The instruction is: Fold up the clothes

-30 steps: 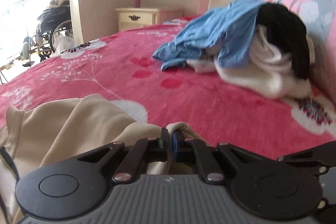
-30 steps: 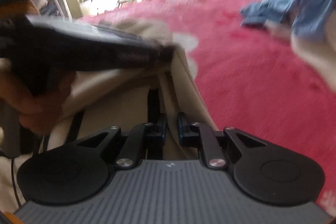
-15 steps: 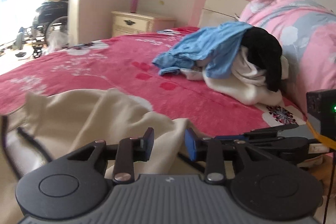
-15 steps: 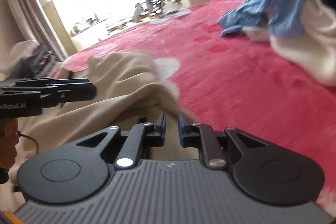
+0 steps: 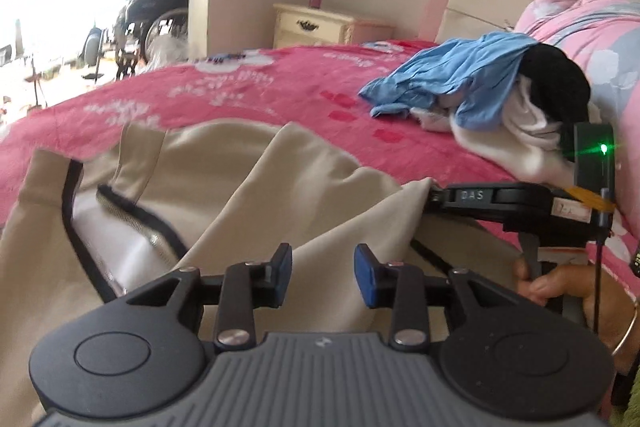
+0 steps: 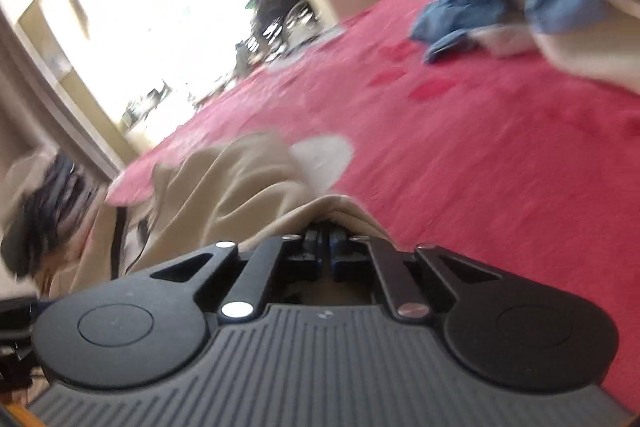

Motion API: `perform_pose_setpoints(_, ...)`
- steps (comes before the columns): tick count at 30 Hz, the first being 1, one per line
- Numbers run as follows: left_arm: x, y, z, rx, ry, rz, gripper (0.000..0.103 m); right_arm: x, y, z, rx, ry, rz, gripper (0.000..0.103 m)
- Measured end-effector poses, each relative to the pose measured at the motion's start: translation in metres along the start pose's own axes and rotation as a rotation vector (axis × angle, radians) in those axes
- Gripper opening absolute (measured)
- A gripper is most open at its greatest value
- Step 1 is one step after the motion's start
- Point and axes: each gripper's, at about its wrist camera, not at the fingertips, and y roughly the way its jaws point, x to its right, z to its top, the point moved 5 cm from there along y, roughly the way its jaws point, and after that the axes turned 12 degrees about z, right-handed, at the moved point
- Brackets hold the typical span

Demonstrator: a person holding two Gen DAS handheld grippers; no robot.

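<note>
A beige zip-up garment (image 5: 224, 183) with black trim lies rumpled on the near part of the pink bed (image 5: 248, 83). My left gripper (image 5: 322, 269) hovers just above it, open, with only cloth showing behind the gap. My right gripper (image 6: 324, 241) is shut on a fold of the beige garment (image 6: 240, 183). In the left wrist view the right gripper (image 5: 434, 194) pinches the cloth's raised edge at the right, with a hand (image 5: 560, 287) below it. The garment's zipper (image 5: 132, 223) and white lining show at the left.
A pile of clothes lies near the pillows: a blue shirt (image 5: 452, 75), a black piece (image 5: 556, 83) and a white piece (image 5: 516, 135). A cream nightstand (image 5: 320, 25) stands by the wall. A wheelchair (image 5: 156, 23) sits past the bed's far corner. Pink bedding (image 5: 592, 39) is stacked at right.
My left gripper was shut on the beige cloth a second ago and has opened and let go. My right gripper has closed tight on a fold and swung, tilting its view.
</note>
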Motion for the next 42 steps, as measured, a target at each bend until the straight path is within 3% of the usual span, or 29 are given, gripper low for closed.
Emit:
perform_pose_setpoints(2, -0.005, 0.003, -0.005, -0.025, -0.023, -0.002, 0.036, 0.011, 0.003, -0.006, 0.0, 0.028, -0.026, 0.0)
perform_pose_setpoints(6, -0.014, 0.001, -0.012, -0.051, -0.069, -0.006, 0.036, 0.031, 0.005, -0.005, 0.026, 0.182, 0.014, 0.0)
perform_pose_setpoints(11, -0.035, -0.017, 0.0, -0.067, -0.144, -0.03, 0.041, 0.063, -0.001, -0.006, 0.001, 0.552, 0.146, 0.0)
perform_pose_setpoints(13, -0.046, -0.024, 0.014, -0.07, -0.163, -0.029, 0.042, 0.062, -0.009, -0.001, -0.038, 0.573, 0.152, 0.004)
perform_pose_setpoints(17, -0.074, -0.021, 0.064, -0.081, -0.208, -0.01, 0.048, 0.055, -0.031, 0.006, -0.058, 0.607, 0.207, 0.025)
perform_pose_setpoints(20, -0.073, 0.014, 0.098, -0.164, -0.212, -0.089, 0.054, 0.056, -0.042, 0.002, -0.01, 0.701, 0.307, 0.029)
perform_pose_setpoints(22, -0.059, 0.047, 0.11, -0.201, -0.159, -0.098, 0.055, 0.053, -0.038, -0.002, -0.008, 0.749, 0.345, 0.031)
perform_pose_setpoints(25, -0.046, 0.078, 0.118, -0.228, -0.136, -0.103, 0.056, 0.05, -0.027, -0.002, -0.044, 0.759, 0.338, 0.039)
perform_pose_setpoints(28, -0.037, 0.1, 0.12, -0.241, -0.139, -0.103, 0.056, 0.047, -0.02, -0.001, -0.054, 0.755, 0.33, 0.041)
perform_pose_setpoints(31, -0.028, 0.122, 0.122, -0.254, -0.142, -0.104, 0.049, 0.044, -0.015, 0.0, -0.072, 0.727, 0.311, 0.041)
perform_pose_setpoints(34, -0.019, 0.145, 0.124, -0.267, -0.145, -0.105, 0.035, 0.042, -0.01, -0.001, -0.08, 0.71, 0.311, 0.035)
perform_pose_setpoints(36, -0.013, 0.159, 0.126, -0.275, -0.147, -0.105, 0.011, 0.041, -0.006, -0.002, -0.084, 0.697, 0.313, 0.009)
perform_pose_setpoints(37, -0.01, 0.167, 0.126, -0.28, -0.148, -0.106, 0.007, 0.04, -0.008, -0.002, -0.082, 0.68, 0.311, 0.009)
perform_pose_setpoints(39, -0.004, 0.181, 0.128, -0.288, -0.15, -0.107, 0.004, 0.038, -0.011, -0.002, -0.079, 0.646, 0.307, 0.006)
perform_pose_setpoints(42, -0.02, 0.182, 0.134, -0.231, -0.298, -0.165, 0.003, 0.027, -0.022, 0.006, -0.067, 0.516, 0.312, 0.005)
